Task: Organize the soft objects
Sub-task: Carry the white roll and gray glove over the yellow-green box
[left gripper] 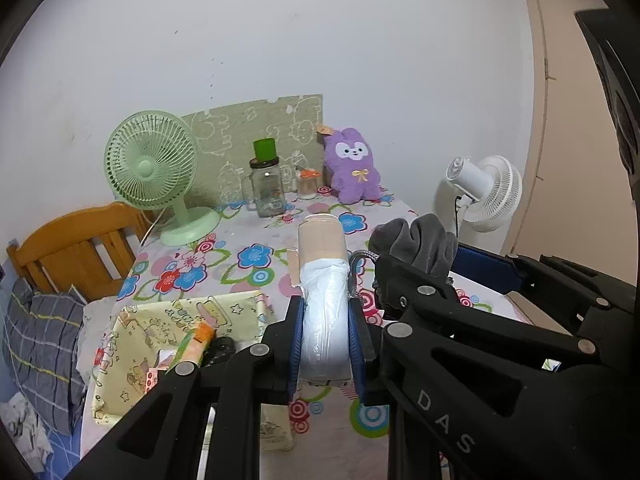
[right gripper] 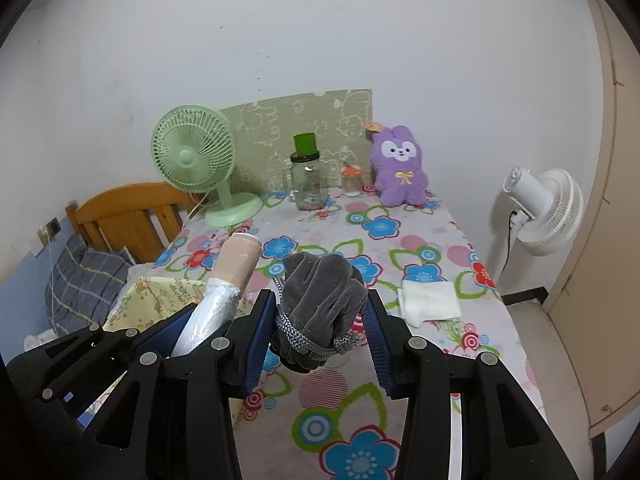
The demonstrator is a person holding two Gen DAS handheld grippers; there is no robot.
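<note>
In the left wrist view, the left gripper [left gripper: 326, 336] is clenching a plastic-wrapped roll [left gripper: 324, 304] around its lower half, the beige end jutting beyond the fingertips; it is looking light and slippery. In the right wrist view, the right gripper [right gripper: 322, 328] is squeezing a soft grey velvet pouch [right gripper: 322, 300] between its pads at the corded neck, likely the firmest hold.

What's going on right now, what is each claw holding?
Left gripper shut on beige-and-white roll. Right gripper shut on grey drawstring pouch. Both held above flowered table; yellow basket lies left, nothing blocking.
</note>
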